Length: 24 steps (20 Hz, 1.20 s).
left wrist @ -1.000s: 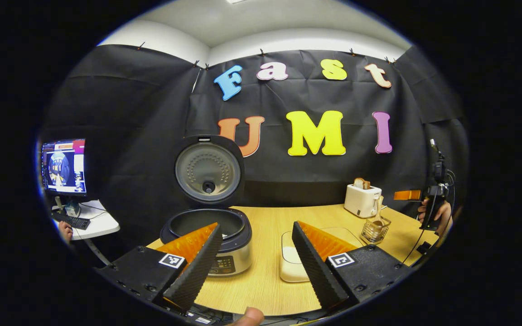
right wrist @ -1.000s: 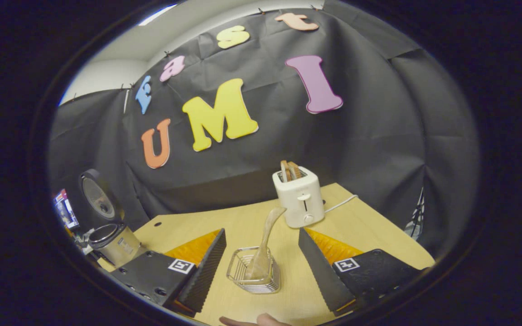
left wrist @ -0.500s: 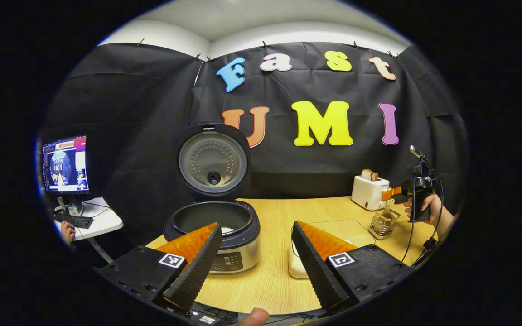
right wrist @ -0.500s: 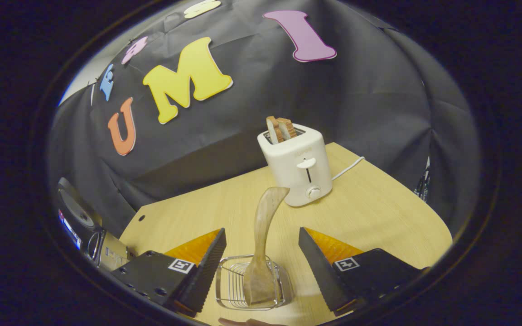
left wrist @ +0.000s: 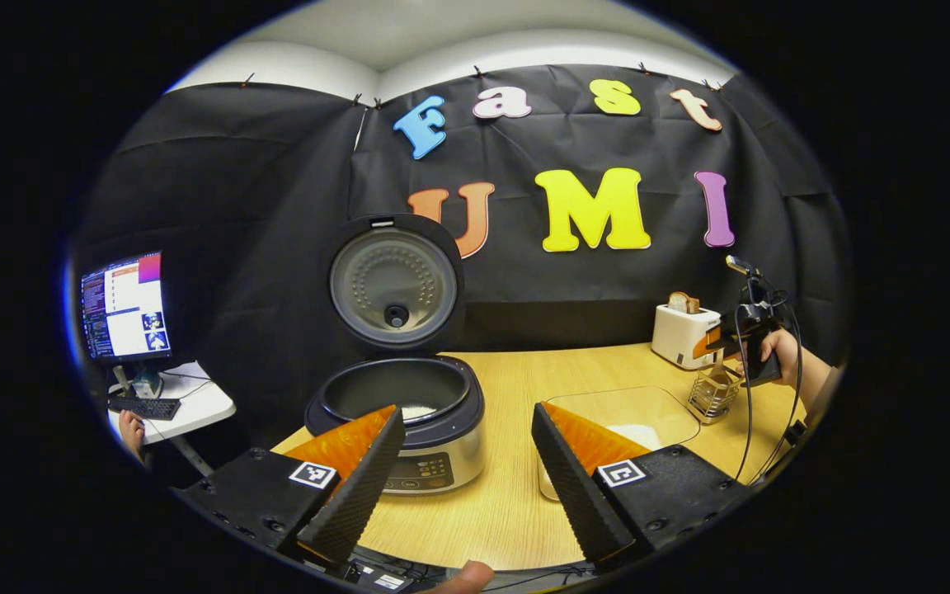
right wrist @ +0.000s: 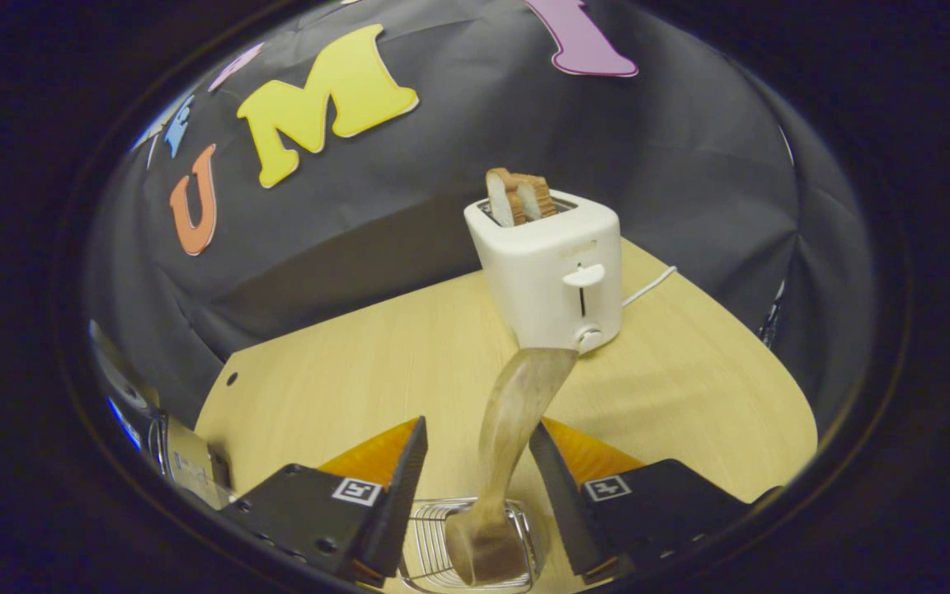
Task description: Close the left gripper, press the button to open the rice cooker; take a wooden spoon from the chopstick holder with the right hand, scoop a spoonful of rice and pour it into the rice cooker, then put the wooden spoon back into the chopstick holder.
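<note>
Both grippers open: right gripper point(right wrist: 475, 462) straddles wooden spoon point(right wrist: 512, 412), left gripper point(left wrist: 463, 462) wide.

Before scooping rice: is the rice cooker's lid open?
Open: the rice cooker lid stands upright, showing the inner pot.

White toaster point(right wrist: 553, 276) holding bread slices point(right wrist: 519, 196) — on wooden table point(right wrist: 343, 371); monitor point(left wrist: 124, 307) aside.
</note>
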Available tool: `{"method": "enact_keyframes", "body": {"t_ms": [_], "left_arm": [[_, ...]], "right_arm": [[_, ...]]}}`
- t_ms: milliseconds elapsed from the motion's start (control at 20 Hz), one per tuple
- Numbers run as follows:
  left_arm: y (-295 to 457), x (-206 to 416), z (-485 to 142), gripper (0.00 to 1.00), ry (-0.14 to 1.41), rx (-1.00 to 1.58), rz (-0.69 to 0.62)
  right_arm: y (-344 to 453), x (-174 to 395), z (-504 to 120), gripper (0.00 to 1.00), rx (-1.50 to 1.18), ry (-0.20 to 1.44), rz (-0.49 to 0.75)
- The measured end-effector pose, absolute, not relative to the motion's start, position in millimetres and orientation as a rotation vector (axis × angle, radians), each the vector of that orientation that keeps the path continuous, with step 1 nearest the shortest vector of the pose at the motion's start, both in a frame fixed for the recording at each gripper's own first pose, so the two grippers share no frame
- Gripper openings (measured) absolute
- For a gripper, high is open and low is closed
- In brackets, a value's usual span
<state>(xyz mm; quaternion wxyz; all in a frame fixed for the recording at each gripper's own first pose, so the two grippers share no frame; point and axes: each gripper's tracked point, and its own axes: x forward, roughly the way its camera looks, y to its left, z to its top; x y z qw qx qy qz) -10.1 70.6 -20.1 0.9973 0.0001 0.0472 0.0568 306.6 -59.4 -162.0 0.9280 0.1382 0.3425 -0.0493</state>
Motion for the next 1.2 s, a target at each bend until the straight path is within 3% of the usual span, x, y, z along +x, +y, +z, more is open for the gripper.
{"method": "enact_keyframes", "body": {"t_ms": [100, 150, 300, 350, 450, 500, 550, 600, 900, 950, 1200], "left_arm": [[71, -9, -22, 0.99, 0.103, 0.002, 0.111], [73, -9, -23, 0.99, 0.107, 0.004, 0.115], [73, -6, -27, 0.99, 0.120, 0.000, 0.117], [71, -6, -28, 0.99, 0.123, 0.002, 0.113], [68, -5, -28, 0.99, 0.126, 0.007, 0.109], [67, -5, -27, 0.99, 0.122, 0.011, 0.107], [66, -6, -27, 0.99, 0.121, 0.015, 0.103], [64, -6, -27, 0.99, 0.120, 0.017, 0.099], [69, -9, -25, 0.99, 0.116, 0.011, 0.103], [71, -9, -25, 0.99, 0.116, 0.008, 0.105], [73, -11, -24, 0.99, 0.117, 0.003, 0.108]], "right_arm": [[-61, 304, -170, 0.55, 0.254, 0.731, -0.119], [-61, 304, -172, 0.37, 0.247, 0.733, -0.117], [-58, 303, -169, 0.32, 0.248, 0.734, -0.094], [-57, 302, -167, 0.25, 0.241, 0.729, -0.089], [-55, 299, -161, 0.24, 0.216, 0.715, -0.074], [-59, 293, -155, 0.31, 0.186, 0.702, -0.089], [-64, 296, -156, 0.26, 0.188, 0.701, -0.112], [-62, 292, -152, 0.11, 0.201, 0.702, -0.121], [-55, 270, -135, 0.11, 0.133, 0.677, -0.084], [-55, 268, -131, 0.03, 0.117, 0.671, -0.082], [-44, 260, -114, 0.03, 0.083, 0.630, -0.037]]}}
